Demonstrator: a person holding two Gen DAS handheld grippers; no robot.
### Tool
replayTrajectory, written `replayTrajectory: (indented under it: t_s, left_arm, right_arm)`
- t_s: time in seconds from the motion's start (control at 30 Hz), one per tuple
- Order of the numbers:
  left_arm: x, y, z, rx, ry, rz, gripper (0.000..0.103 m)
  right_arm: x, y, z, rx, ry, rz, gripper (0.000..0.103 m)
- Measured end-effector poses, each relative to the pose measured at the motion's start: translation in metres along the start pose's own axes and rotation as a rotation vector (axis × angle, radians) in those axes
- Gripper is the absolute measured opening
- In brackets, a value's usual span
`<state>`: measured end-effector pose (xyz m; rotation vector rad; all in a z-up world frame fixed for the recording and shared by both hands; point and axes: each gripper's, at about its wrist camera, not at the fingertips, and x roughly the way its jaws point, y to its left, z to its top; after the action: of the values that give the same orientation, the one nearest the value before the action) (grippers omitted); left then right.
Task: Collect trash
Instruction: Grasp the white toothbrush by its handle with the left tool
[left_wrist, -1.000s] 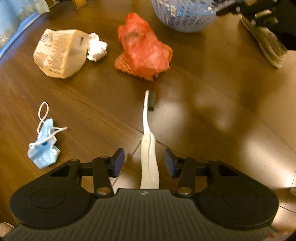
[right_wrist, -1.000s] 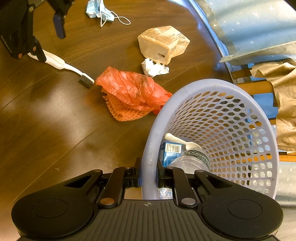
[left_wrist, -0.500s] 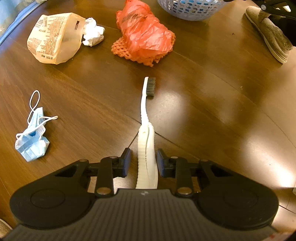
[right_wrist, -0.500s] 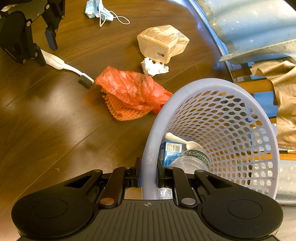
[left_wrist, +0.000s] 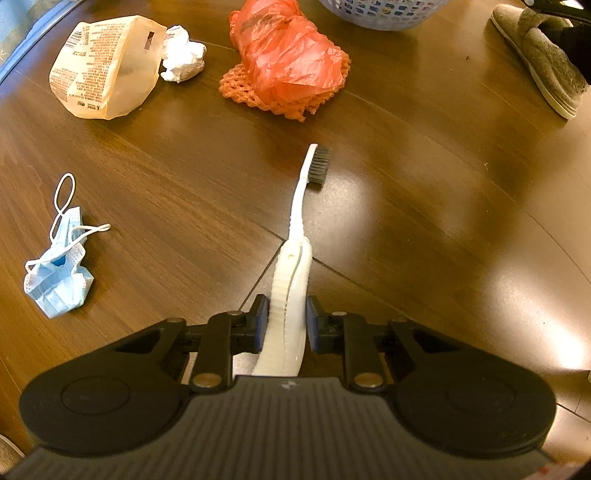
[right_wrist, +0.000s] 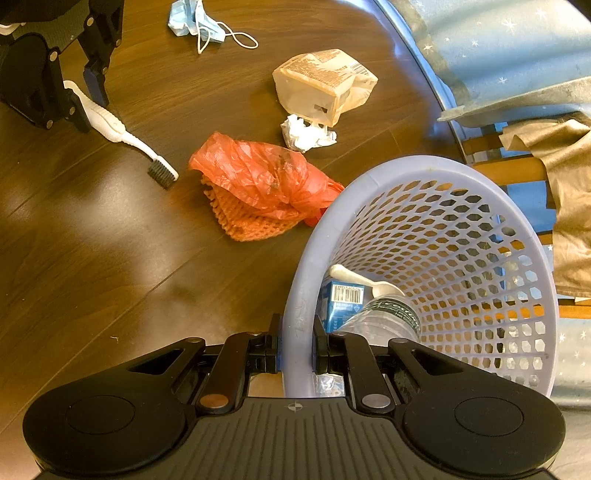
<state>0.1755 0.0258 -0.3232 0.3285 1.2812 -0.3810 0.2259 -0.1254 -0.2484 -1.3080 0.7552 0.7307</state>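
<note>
Dark worktop (left_wrist: 424, 206): my left tongs (left_wrist: 287, 319) have just closed on the light, stiff toothbrush (left_wrist: 291, 273) handle; right tongs (right_wrist: 297, 345) clamp the basket (right_wrist: 303, 280) rim.

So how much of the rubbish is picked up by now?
Some is done: the basket already holds a clear bottle, a blue carton and a white scoop. In hand: the left tool has just been closing on the toothbrush handle, while the right tool grips the basket rim. Left on the floor: the orange bag, paper package, crumpled tissue and face mask.
</note>
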Motion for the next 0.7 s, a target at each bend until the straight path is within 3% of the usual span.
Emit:
replayTrajectory:
  t_s: [0.37,0.7]
  left_arm:
    - [-0.011,0.004,0.001,-0.026,0.007,-0.014,0.017]
    - [-0.054,0.019,0.016,-0.021,-0.033,-0.001,0.017]
  right_arm:
    - [0.000,-0.001,0.001,0.001,0.002,0.002,0.010]
    - [0.001,-0.001,0.001,0.003,0.002,0.004,0.010]
